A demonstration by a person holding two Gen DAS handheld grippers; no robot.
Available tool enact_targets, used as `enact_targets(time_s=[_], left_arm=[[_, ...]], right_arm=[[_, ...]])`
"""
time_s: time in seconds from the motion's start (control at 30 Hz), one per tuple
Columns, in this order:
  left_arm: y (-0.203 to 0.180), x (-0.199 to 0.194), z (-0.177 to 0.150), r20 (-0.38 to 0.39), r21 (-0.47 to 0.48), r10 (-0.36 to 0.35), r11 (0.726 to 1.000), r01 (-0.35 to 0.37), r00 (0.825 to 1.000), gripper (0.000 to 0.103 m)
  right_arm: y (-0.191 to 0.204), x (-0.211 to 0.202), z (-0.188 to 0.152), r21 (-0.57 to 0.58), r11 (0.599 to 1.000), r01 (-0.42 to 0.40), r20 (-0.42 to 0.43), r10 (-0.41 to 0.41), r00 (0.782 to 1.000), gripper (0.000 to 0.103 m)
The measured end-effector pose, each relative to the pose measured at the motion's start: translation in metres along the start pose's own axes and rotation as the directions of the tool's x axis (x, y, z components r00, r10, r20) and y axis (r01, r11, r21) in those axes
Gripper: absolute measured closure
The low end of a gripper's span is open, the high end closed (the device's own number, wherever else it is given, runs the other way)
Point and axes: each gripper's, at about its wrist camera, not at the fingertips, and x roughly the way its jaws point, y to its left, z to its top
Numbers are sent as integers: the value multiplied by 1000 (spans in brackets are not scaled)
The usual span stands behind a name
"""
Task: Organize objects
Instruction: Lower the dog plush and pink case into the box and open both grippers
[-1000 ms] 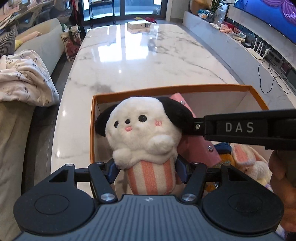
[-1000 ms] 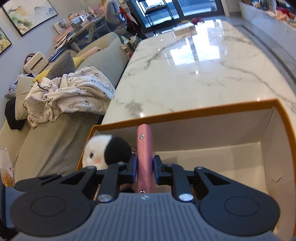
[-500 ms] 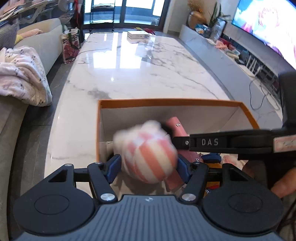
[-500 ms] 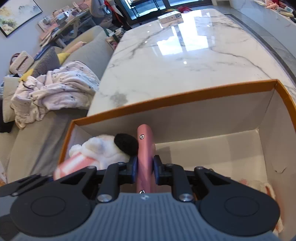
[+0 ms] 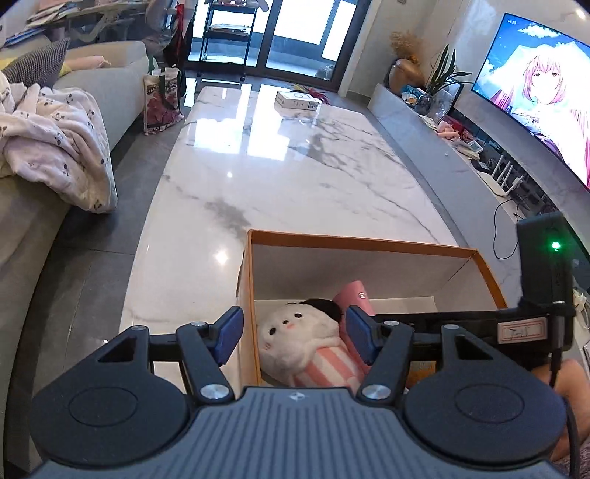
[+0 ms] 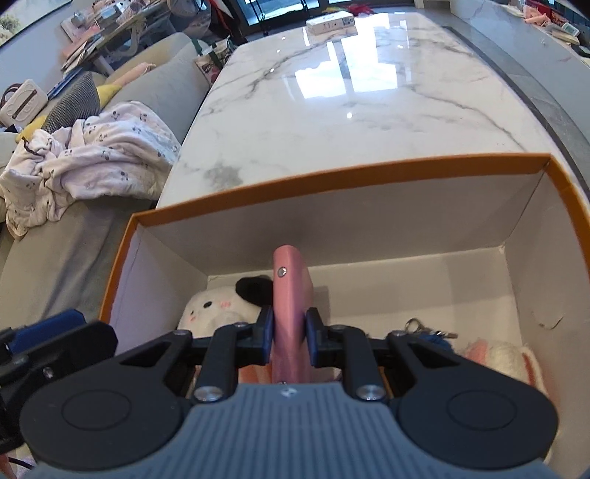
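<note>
I'm in a home living room here: a grey sofa runs along my left with a rumpled printed blanket and cushions heaped on it, and a long marble counter stretches ahead toward tall glass doors. On my right a big curved TV plays a cartoon above a low stone ledge with a potted plant. From my right side, a framed painting hangs beyond the sofa

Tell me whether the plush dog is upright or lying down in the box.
Lying down: the plush dog rests on its back on the box floor, face up.
</note>
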Motion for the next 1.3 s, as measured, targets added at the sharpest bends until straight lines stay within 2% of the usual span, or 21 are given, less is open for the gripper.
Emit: enact_targets(time_s=[0.17, 0.43, 0.53, 0.57, 0.67, 0.8, 0.9, 0.93, 1.03, 1.1, 1.3], left_arm=[[2, 0, 0, -1, 1, 13, 1000, -13, 1000, 31], [11, -1, -2, -2, -15, 26, 1000, -26, 1000, 31], [14, -1, -4, -4, -23, 34, 999, -34, 999, 31], [15, -2, -4, -2, -27, 36, 999, -36, 999, 31], [19, -5, -4, 2, -37, 41, 998, -41, 999, 31], [22, -6, -6, -6, -55, 52, 997, -53, 999, 31], [25, -7, -7, -11, -64, 50, 997, -50, 999, 31], [25, -8, -8, -11, -68, 43, 997, -43, 999, 31], [28, -11, -9, -8, -88, 11, 996, -11, 1000, 31], [27, -12, -9, -8, -88, 16, 996, -16, 1000, 31], [22, -16, -11, -4, -83, 7, 997, -7, 1000, 31]], right_arm=[[15, 4, 3, -17, 999, 28, 15, -28, 999, 83], [43, 9, -11, -192, 966, 171, 80, -158, 984, 84], [52, 11, -16, -251, 948, 195, 85, -179, 980, 83], [54, 11, -16, -262, 946, 192, 80, -177, 981, 79], [51, 10, -14, -247, 954, 172, 66, -161, 985, 76], [35, 5, -10, -156, 982, 106, 36, -102, 994, 71], [26, 0, -8, -91, 994, 64, 21, -63, 998, 70], [23, -3, -9, -71, 996, 50, 22, -49, 999, 70], [18, -11, -11, -36, 999, 36, 36, -35, 999, 80], [18, -13, -13, -35, 999, 31, 38, -30, 999, 82], [35, -8, -16, -122, 990, 70, 55, -64, 996, 84]])
